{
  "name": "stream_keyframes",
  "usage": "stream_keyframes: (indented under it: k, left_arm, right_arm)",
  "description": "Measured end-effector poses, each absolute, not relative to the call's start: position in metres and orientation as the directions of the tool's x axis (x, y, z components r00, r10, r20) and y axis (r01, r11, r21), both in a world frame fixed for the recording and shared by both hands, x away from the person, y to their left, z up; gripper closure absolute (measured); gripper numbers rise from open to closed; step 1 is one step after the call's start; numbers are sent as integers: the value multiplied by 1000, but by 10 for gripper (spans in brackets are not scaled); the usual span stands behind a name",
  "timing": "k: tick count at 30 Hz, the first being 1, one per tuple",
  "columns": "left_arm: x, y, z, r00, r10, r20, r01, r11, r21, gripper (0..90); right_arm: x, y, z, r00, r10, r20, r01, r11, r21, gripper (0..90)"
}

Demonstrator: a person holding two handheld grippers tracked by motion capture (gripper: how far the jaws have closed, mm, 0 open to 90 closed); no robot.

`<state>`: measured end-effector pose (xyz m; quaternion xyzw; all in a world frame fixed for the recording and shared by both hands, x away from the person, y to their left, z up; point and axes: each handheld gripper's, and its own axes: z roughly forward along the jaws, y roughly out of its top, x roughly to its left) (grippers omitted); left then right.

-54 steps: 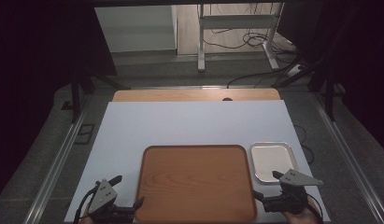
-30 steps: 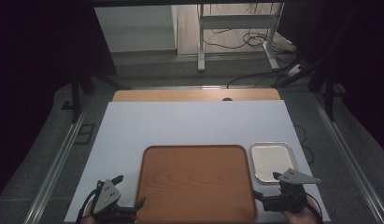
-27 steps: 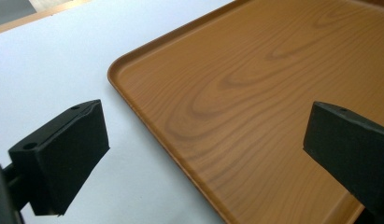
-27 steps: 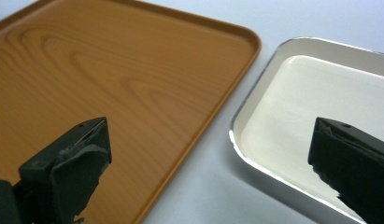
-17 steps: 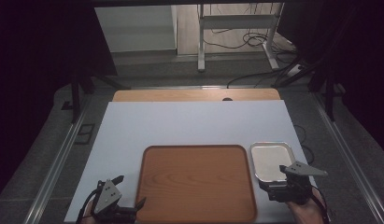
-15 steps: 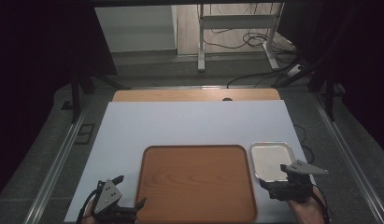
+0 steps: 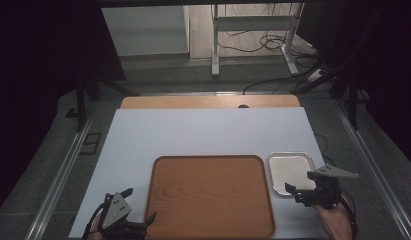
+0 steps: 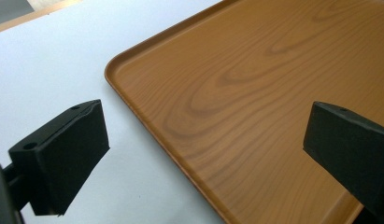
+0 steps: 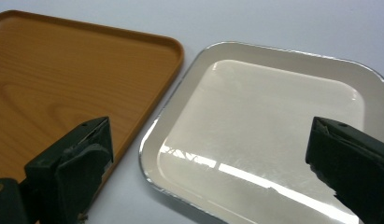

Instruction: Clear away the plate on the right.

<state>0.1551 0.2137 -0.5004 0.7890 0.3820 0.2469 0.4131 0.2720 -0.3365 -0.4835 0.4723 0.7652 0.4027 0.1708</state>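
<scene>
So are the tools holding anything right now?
No, nothing is held. The left tool is open over the edge of the wooden tray, and the right tool is open over the metal tray.

Wooden tray (image 7: 210,197) beside metal tray (image 7: 291,172) — both empty.

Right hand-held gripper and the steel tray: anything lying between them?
Nothing. In the right gripper view, the right hand-held gripper, open, looks straight onto the empty steel tray; beside it sits the wooden tray.
</scene>
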Motion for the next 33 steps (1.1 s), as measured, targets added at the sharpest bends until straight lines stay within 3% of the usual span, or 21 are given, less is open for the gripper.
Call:
stream_keyframes:
  k: [18, 29, 33]
  left_arm:
    - [155, 214, -500, 584, 808, 77, 399, -369, 839, 0]
    - [156, 214, -500, 585, 807, 79, 400, -372, 838, 0]
    - [156, 214, -500, 586, 807, 77, 400, -371, 838, 0]
  right_arm:
    - [298, -361, -484, -371, 913, 171, 655, 127, 744, 20]
    - [312, -388, -481, -292, 940, 177, 699, 83, 710, 258]
    - [317, -394, -481, -277, 941, 197, 715, 65, 696, 302]
